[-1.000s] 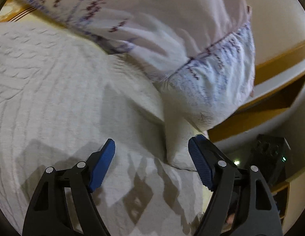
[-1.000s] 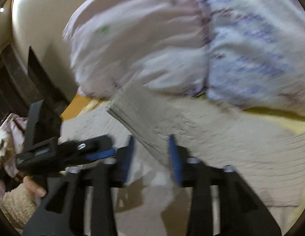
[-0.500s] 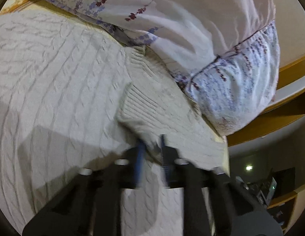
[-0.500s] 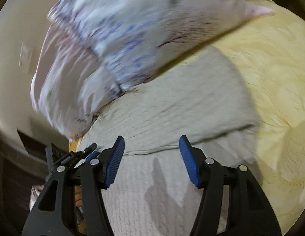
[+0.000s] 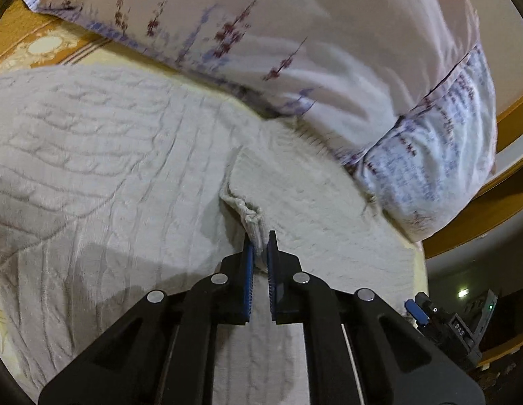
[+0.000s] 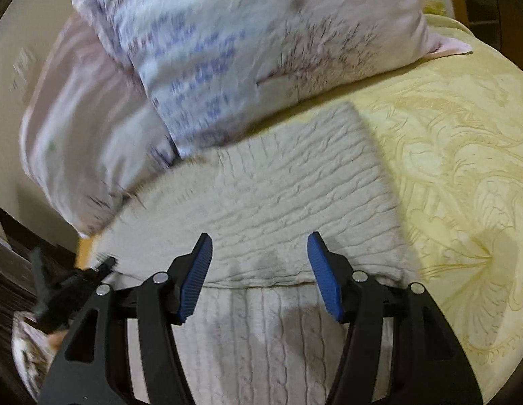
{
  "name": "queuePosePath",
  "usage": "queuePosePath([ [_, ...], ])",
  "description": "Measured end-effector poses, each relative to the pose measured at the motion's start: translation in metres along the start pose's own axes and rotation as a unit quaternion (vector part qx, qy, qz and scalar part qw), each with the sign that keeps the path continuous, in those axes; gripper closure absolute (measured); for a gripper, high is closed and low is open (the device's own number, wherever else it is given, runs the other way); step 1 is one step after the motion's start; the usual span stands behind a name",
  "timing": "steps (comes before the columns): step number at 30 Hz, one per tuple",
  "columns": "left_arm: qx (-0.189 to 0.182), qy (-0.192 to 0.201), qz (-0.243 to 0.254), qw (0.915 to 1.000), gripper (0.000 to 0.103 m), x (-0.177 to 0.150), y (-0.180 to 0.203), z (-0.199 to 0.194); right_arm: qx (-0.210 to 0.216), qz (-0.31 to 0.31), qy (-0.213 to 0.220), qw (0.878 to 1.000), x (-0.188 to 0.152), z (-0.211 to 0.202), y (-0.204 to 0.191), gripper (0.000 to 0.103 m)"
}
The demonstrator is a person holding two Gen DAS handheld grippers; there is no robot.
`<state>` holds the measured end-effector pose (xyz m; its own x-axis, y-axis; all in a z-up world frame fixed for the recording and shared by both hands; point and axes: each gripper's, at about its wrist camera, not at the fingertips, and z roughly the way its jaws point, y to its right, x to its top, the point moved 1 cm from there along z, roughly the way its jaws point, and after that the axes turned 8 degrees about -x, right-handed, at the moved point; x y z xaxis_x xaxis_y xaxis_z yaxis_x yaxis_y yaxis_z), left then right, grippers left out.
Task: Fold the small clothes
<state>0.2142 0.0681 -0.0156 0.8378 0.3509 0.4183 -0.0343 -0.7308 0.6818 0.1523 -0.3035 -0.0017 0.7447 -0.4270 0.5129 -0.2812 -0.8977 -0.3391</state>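
Observation:
A cream cable-knit sweater lies spread on the bed, partly folded over itself. My left gripper is shut on a bunched ribbed edge of the sweater, near the pillow. In the right wrist view the sweater shows a folded upper layer with its fold edge just under my right gripper, which is open and empty above the knit. The left gripper shows blurred at the lower left of that view.
A large floral pillow lies against the sweater's far edge; it also shows in the right wrist view. A yellow patterned bedspread lies to the right. A wooden bed frame and dark furniture are beyond.
My left gripper went from open to shut on the sweater's ribbed edge and now holds it. My right gripper opened wide and swung over the folded sweater.

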Motion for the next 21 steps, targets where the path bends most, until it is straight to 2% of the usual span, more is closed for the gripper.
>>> queuePosePath([
  [1, 0.000, 0.000, 0.000, 1.0000, 0.096, -0.001, -0.001, 0.001, -0.008, -0.010, 0.004, 1.000, -0.003, 0.002, -0.002, 0.039],
  [5, -0.008, -0.002, -0.001, 1.0000, 0.096, -0.001, 0.001, -0.001, -0.032, -0.048, 0.011, 0.998, -0.010, 0.005, -0.016, 0.027],
  [9, -0.035, -0.008, -0.004, 0.9993, 0.094, -0.005, 0.002, -0.026, -0.037, -0.056, 0.014, 0.998, -0.012, 0.008, -0.019, 0.022],
  [11, -0.051, -0.004, -0.003, 0.9987, 0.081, -0.009, -0.001, -0.047, -0.032, -0.055, 0.014, 0.998, -0.012, 0.008, -0.018, 0.021],
  [12, -0.055, 0.009, -0.006, 0.9984, 0.062, -0.013, -0.007, -0.067, -0.030, -0.054, 0.013, 0.998, -0.012, 0.009, -0.018, 0.021],
  [13, -0.055, 0.024, -0.011, 0.9981, 0.049, -0.017, -0.013, -0.082, -0.029, -0.053, 0.013, 0.998, -0.011, 0.008, -0.018, 0.021],
  [17, -0.029, 0.085, -0.059, 0.9942, 0.048, -0.027, -0.056, -0.146, -0.026, -0.057, 0.011, 0.998, -0.010, 0.009, -0.020, 0.018],
  [20, 0.009, 0.117, -0.131, 0.9844, 0.048, -0.030, -0.102, -0.178, -0.028, -0.061, 0.013, 0.998, -0.010, 0.009, -0.023, 0.015],
  [21, 0.023, 0.129, -0.161, 0.9782, 0.048, -0.029, -0.117, -0.187, -0.030, -0.063, 0.015, 0.997, -0.011, 0.009, -0.024, 0.015],
])
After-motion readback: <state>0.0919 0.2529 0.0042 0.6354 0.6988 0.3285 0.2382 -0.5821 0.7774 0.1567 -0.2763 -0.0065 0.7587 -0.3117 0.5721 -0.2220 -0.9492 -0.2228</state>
